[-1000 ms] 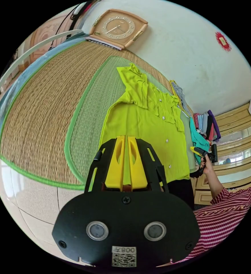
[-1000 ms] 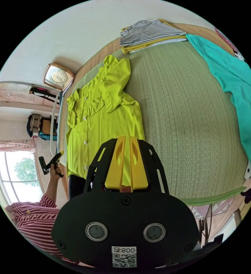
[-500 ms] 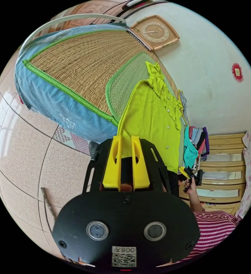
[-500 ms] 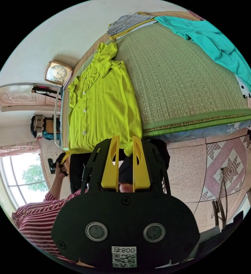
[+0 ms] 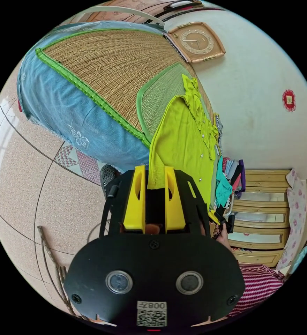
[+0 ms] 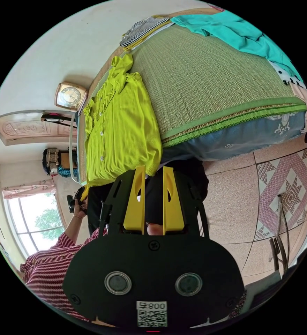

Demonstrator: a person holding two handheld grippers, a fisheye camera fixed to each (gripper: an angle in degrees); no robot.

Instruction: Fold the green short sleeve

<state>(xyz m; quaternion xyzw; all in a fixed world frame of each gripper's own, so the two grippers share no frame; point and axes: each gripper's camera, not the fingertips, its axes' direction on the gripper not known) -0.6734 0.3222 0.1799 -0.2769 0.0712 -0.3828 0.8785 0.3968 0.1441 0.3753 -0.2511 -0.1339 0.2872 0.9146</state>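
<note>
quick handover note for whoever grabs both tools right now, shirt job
Left tool: open, jaws on either side of the green shirt hem corner, not pinching.
Right tool: open, just below the shirt's other hem corner.
Shirt lies flat, buttons up, on the green mat, its hem at the bed edge.
Done: shirt spread out, sleeves appear turned in.
Left: grip both hem corners and fold the hem up toward the collar.

Your left gripper (image 5: 154, 169) has its yellow jaws apart around the hem of the green shirt (image 5: 183, 146), but you cannot tell whether they touch the cloth. Your right gripper's (image 6: 153, 170) black body hides the shirt's lower corner (image 6: 153, 164). The other gripper (image 6: 77, 199) in your hand is too small to judge.
</note>
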